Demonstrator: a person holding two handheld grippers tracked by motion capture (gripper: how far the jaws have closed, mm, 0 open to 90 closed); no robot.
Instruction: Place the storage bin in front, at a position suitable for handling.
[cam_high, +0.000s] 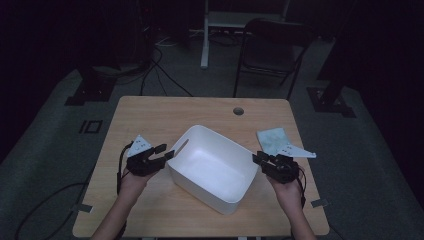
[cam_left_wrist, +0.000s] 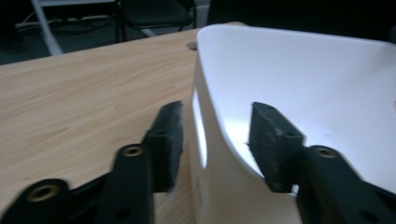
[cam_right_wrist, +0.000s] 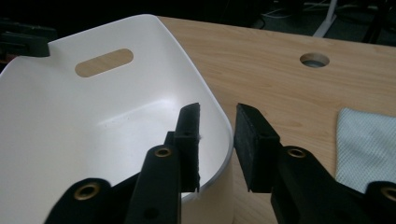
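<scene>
Both forearms come in low over the pale wooden desk (cam_high: 150, 112), each hand wrapped round its tool and angled inward toward the white plastic tub with slotted handles (cam_high: 212, 167) that sits between them. The left hand-held gripper (cam_high: 167, 151) straddles the tub's near end wall, one pad outside, one inside, with a gap still visible at each pad, so it is not yet clamped. The right hand-held gripper (cam_high: 256, 158) likewise straddles the opposite rim, its pads narrowly apart and not pressing. Just beyond the right tool lies a light blue folded cloth (cam_high: 272, 138). No readable writing appears anywhere.
</scene>
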